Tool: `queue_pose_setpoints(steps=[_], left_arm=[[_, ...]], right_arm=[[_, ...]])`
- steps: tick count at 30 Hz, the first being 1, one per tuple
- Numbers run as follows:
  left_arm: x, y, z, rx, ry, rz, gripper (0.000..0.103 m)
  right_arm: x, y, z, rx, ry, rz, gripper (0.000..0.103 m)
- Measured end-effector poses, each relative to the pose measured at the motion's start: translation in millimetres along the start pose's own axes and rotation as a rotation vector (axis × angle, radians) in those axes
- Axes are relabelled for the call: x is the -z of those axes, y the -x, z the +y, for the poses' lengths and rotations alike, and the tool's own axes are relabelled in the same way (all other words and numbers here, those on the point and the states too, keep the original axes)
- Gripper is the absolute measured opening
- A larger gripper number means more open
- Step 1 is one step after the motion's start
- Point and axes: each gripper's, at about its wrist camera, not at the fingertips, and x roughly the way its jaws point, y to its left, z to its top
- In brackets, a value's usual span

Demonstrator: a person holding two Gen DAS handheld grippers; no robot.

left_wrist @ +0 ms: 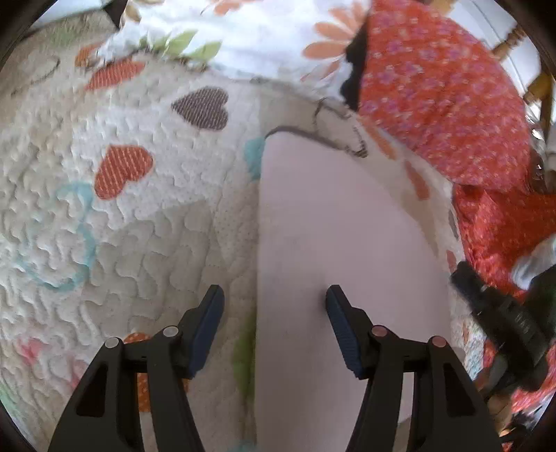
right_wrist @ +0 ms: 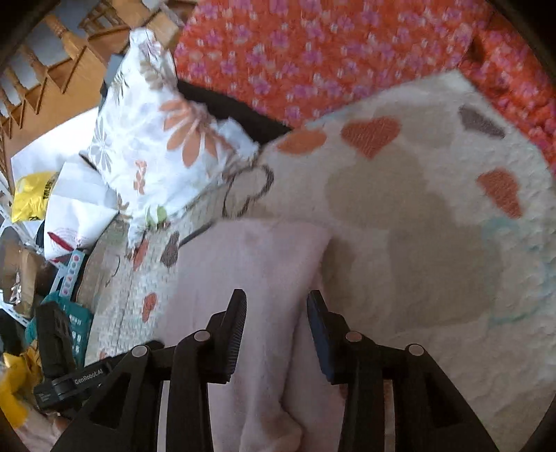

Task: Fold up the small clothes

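A cream quilted bedspread (left_wrist: 114, 243) printed with orange, brown and teal hearts fills the left of the left wrist view. The left gripper (left_wrist: 274, 302) hangs over it with its jaws parted and nothing between the pads; its left finger is above the quilt, its right finger above a pale pink garment (left_wrist: 333, 222). That garment, the small piece of clothing being folded, lies flat on the bedspread as a long smooth panel running from bottom centre upward. To its right lies an orange fabric with small pink flowers (left_wrist: 441, 94), and above it a white pillow with orange flowers (left_wrist: 264, 31). In the right wrist view, wooden stair rails (right_wrist: 52, 66) and a yellow bag (right_wrist: 31, 194) sit at far left beyond the bed's edge, then the flowered pillow (right_wrist: 153, 139). The right gripper (right_wrist: 276, 302) is also released, jaws apart and empty, poised over the pink garment (right_wrist: 250, 264), which shows a lengthwise fold. The heart-print bedspread (right_wrist: 451, 243) extends to the right.
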Motion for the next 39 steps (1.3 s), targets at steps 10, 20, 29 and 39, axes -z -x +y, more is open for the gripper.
queue_pose_setpoints(steps=[10,20,29,39], left_arm=[[46,-13,-7,-0.047,-0.199,0.053,0.076],[50,-10,10,-0.008,-0.166,0.050,0.082],[51,-13,-4,-0.060,-0.192,0.016,0.083],[53,-13,-6,-0.082,-0.204,0.000,0.087]], right_arm=[[31,14,22,0.076,0.140,0.190,0.018],[33,65,-6,0.197,0.134,0.131,0.034],[59,42,-2,0.007,0.123,0.151,0.034],[52,18,22,0.038,0.176,0.143,0.007]])
